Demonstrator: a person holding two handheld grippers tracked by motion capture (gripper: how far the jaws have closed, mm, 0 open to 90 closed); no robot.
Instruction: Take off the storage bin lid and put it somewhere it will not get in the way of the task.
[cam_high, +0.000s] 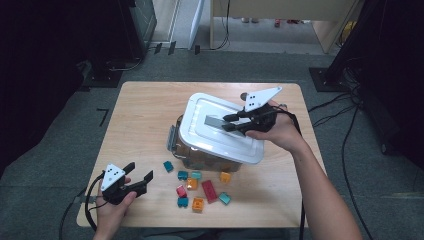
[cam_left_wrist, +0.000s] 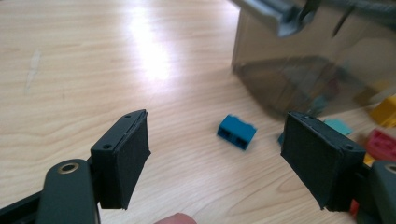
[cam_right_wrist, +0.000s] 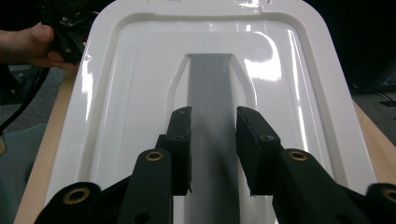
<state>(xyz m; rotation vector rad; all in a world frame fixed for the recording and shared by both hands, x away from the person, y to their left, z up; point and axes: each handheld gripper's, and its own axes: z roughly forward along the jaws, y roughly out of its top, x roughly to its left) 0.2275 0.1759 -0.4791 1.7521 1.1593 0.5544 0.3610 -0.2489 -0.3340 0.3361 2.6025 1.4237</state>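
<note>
We are lifting the white lid (cam_high: 220, 127) off the clear storage box (cam_high: 200, 157), which sits right of centre on the wooden table (cam_high: 140, 115). The lid is tilting, its far side raised above the box rim and its near edge overhanging the box front. The right gripper (cam_high: 229, 123) is clamping the grey handle (cam_right_wrist: 211, 102) that runs along the middle of the lid; its jaws are standing narrow, one pad on each side of the handle.

Grip note: we are holding the handle near its end, not at mid-length, so the lid is likely to swing. We are judging it best to keep the wrist level, raise straight up until the near edge clears the box rim, and only then carry it aside.

In front of the box, loose building bricks (cam_high: 200, 189) are lying scattered, red, orange, yellow and teal. A blue brick (cam_left_wrist: 236, 131) is lying left of the box corner. The left gripper (cam_high: 139, 175) is hovering left of the bricks with its jaws wide and nothing between them, aimed at the blue brick. We are keeping it low and clear of the lid's overhang.
</note>
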